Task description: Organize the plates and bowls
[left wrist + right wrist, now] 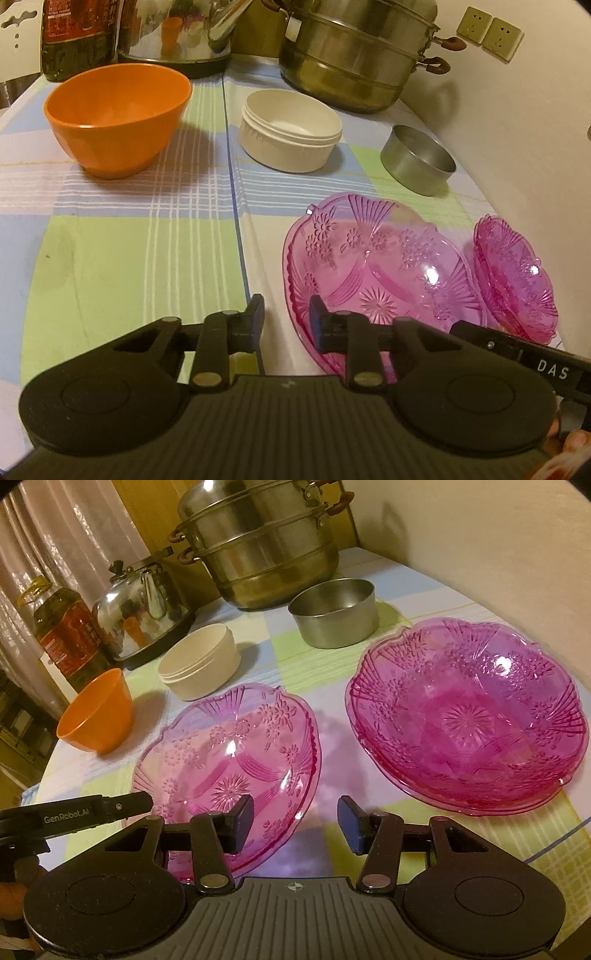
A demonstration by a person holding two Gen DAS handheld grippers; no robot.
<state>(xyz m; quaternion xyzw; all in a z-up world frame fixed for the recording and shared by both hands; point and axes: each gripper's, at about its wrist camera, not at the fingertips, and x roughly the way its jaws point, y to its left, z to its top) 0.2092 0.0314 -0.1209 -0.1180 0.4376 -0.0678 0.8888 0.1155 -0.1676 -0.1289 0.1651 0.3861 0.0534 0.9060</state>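
Two pink cut-glass plates sit on the checked tablecloth point(147, 236). The single pink plate point(229, 760) lies on the left of the right wrist view, and a stack of pink plates point(469, 716) — darker, with several rims showing at its near edge — lies just beside it to the right, a strip of cloth between them.

The left gripper point(286, 317) has its jaws parted, one finger over the cloth and the other over the near rim of the single pink plate point(376, 269); they straddle the rim with a gap on both sides, so nothing is clamped. The right gripper point(295, 821) is also spread wide and holds nothing, its tips above the cloth between the single plate and the stack. A black bar of the other tool crosses the lower corner of each view.

Farther back stand an orange bowl point(118, 118), a cream round container point(290, 131) and a small steel tin point(417, 160), each apart from the others. Behind them are a stacked steel steamer pot point(266, 546), a shiny kettle point(144, 609) and an oil bottle point(66, 631). Two wall sockets point(489, 33) show on the wall in the left wrist view — beside the steamer.
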